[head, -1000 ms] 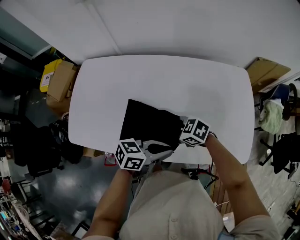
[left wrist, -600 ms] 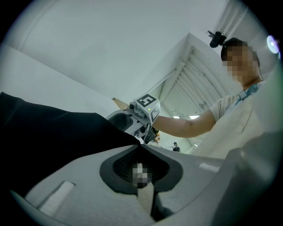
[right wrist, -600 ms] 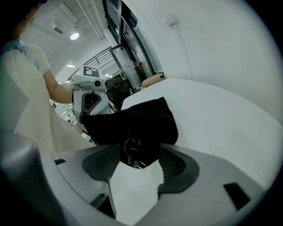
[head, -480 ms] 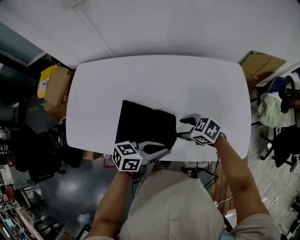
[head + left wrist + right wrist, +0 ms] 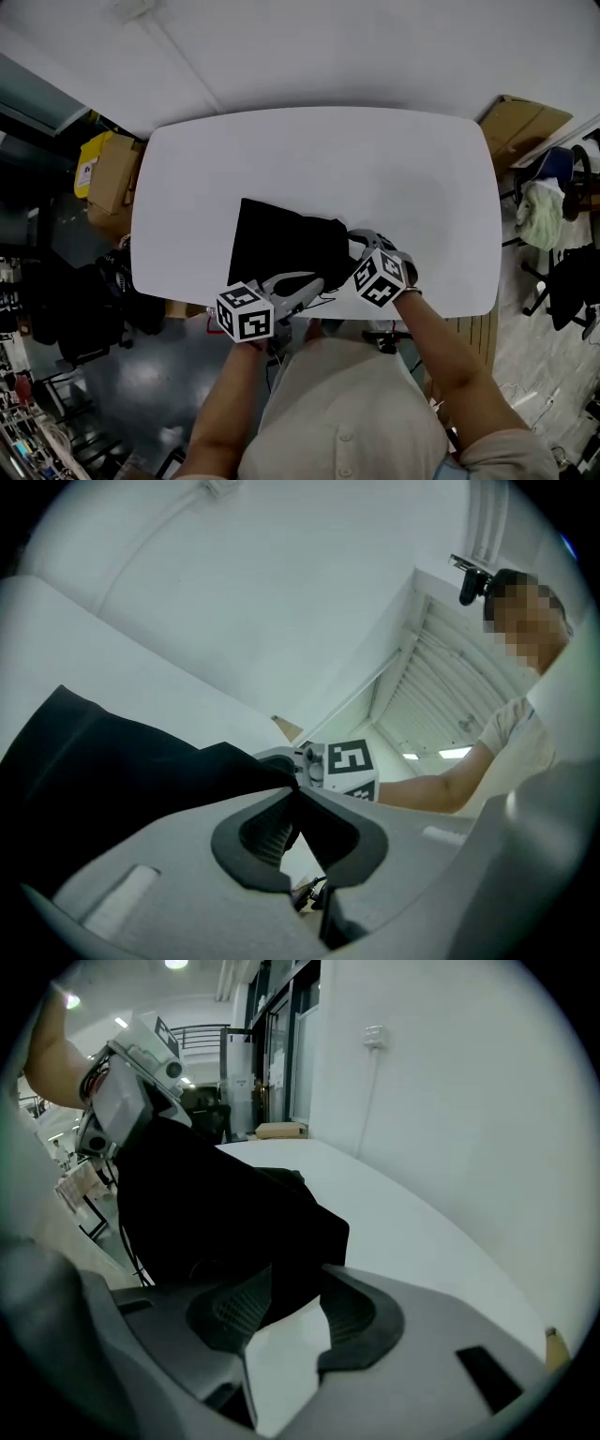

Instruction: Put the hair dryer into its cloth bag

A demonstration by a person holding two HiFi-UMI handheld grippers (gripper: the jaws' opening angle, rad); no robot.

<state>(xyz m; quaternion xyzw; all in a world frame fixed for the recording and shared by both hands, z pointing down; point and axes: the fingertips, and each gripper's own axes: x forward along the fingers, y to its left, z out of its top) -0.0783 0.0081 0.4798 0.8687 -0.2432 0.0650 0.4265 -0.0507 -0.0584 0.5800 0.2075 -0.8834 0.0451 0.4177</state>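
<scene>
White table (image 5: 309, 159) fills mid-frame. Black cloth bag (image 5: 281, 248) lies at lower centre, near the bottom edge. Left gripper (image 5: 319, 278): jaws together, pinching the bag's lower-right edge. Right gripper (image 5: 354, 242) at the bag's right end: jaws have just been closing, bunched cloth pressed between them.

**One camera overhead, two low and close at the near edge**

The head view looks steeply down from above the near edge and takes in the whole table (image 5: 309, 150), with the cloth bag (image 5: 281, 246) small by that edge. The left gripper view sits low, almost against the cloth bag (image 5: 112, 761), and faces along the near edge of the table (image 5: 141, 658) toward its right end. The right gripper view slants down, just as close, toward the left end of the table (image 5: 412, 1232). All three views share the cloth bag (image 5: 216, 1213).
</scene>
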